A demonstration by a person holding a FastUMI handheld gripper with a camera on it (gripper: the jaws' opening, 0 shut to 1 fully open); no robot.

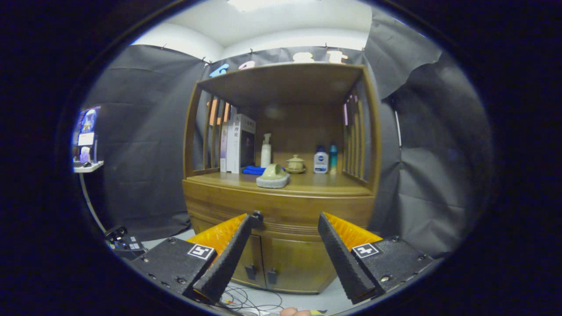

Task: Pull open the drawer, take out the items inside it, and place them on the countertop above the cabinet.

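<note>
**A:** What stands ahead of the tool [287, 217]?

**B:** A wooden cabinet [281, 245], straight in front and some way off. The tool's two fingers are spread wide apart, gripping nothing, and the cabinet front shows through the gap between them.

**A:** Where is the drawer?

**B:** The drawer [285, 210] is a wide curved band across the cabinet front, just under the tabletop [307, 183] and above two small lower doors [272, 263]. It looks pushed fully in. Its long axis runs left to right, so it would pull out towards the viewer. A small dark knob [257, 216] sits on its face, level with the tip of the left finger and left of the middle of the gap.

**A:** Can its contents be seen?

**B:** No, the drawer is closed, so whatever is or is not inside is hidden.

**A:** What is on the tabletop?

**B:** Near the front edge, a pale green rounded piece on a grey base [273, 175]. Further back: books [239, 142] at the left, a blue cloth [253, 170], a white pump bottle [266, 150], a small lidded pot [295, 163], and two bottles [325, 159] at the right.

**A:** So how far along is the job?

**B:** It fits either a drawer yet to be opened or one emptied and closed again.
</note>
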